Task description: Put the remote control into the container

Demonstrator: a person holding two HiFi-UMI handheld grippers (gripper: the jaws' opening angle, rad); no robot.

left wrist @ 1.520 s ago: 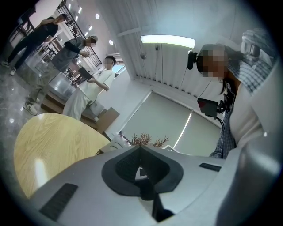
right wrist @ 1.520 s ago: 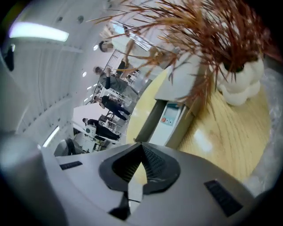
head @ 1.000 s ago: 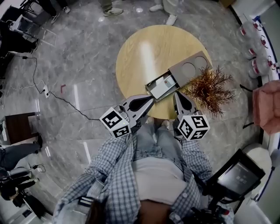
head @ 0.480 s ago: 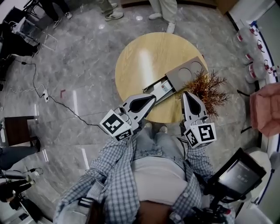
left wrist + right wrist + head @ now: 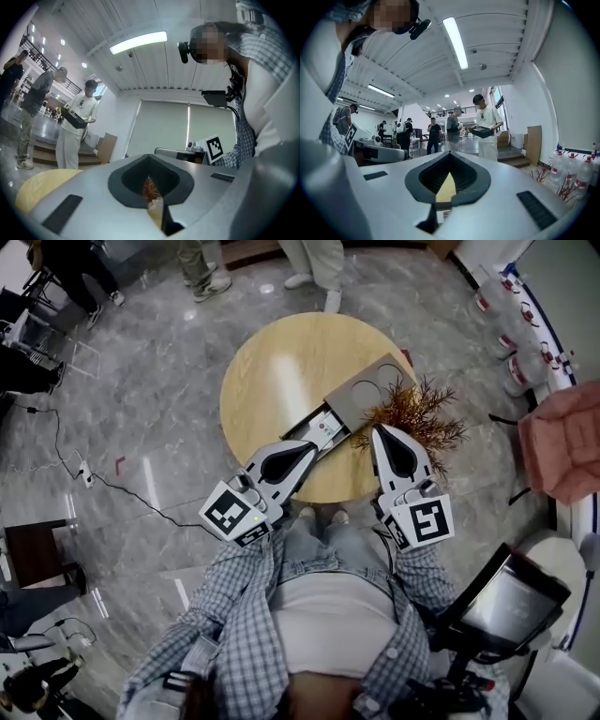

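Note:
A grey container (image 5: 371, 393) lies on the round wooden table (image 5: 272, 362), its tray pulled out toward me. A light remote control (image 5: 319, 430) lies in that tray. My left gripper (image 5: 314, 447) hangs shut and empty just short of the tray's near end, above the table's front edge. My right gripper (image 5: 382, 431) is shut and empty too, over the dried brown plant (image 5: 417, 416) beside the container. In the left gripper view the jaws (image 5: 154, 202) meet with only the plant showing beyond. The right gripper view shows closed jaws (image 5: 440, 206) with bare tabletop past them.
People stand beyond the table's far side (image 5: 314, 263), one holding a black tray (image 5: 483, 132). Water bottles (image 5: 511, 296) line the right wall by a pink seat (image 5: 562, 442). A cable (image 5: 141, 493) crosses the floor at left; a black device (image 5: 506, 601) stands at my right.
Both grippers have risen from the table's front edge, the right one more. Each has rolled, so their marker cubes show differently. Both stay shut and empty.

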